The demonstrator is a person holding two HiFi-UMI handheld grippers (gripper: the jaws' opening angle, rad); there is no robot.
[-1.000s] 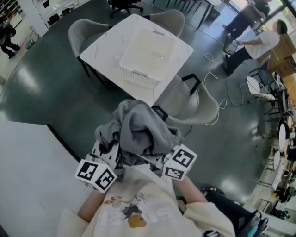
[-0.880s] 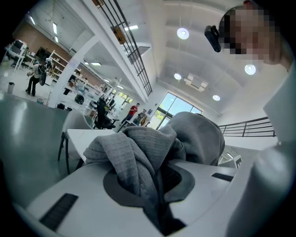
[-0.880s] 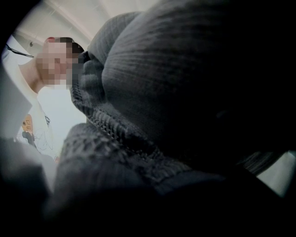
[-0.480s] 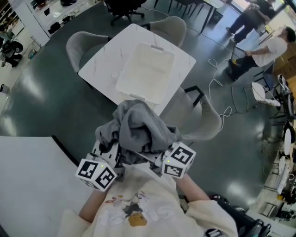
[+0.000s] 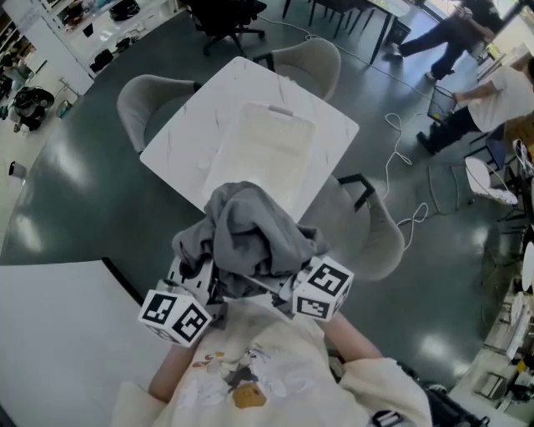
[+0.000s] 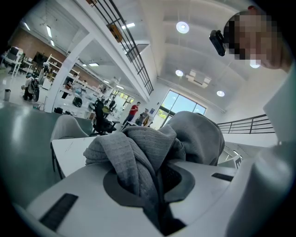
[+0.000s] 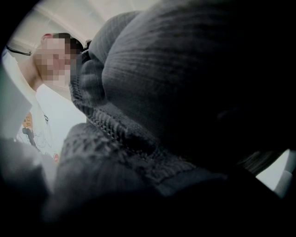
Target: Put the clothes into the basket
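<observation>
A bundle of grey clothes (image 5: 248,236) hangs in front of the person's chest, carried by both grippers. My left gripper (image 5: 200,283) is shut on a fold of the grey knit (image 6: 138,157), which runs down between its jaws. My right gripper (image 5: 284,282) holds the bundle from the other side. The grey fabric (image 7: 175,92) fills the right gripper view and hides its jaws. The white slatted basket (image 5: 275,117) stands on the white square table (image 5: 179,138) just beyond the bundle. The clothes cover its near edge.
Grey chairs (image 5: 138,96) (image 5: 313,57) (image 5: 371,229) ring the table. A second white table (image 5: 58,334) is at the lower left. A black office chair (image 5: 221,12) stands behind. Cables (image 5: 400,142) lie on the dark floor, and people (image 5: 492,83) stand at the top right.
The view has moved toward the table, so the basket now sits right behind the bundle and is partly hidden. Both grippers keep their hold on the clothes.
</observation>
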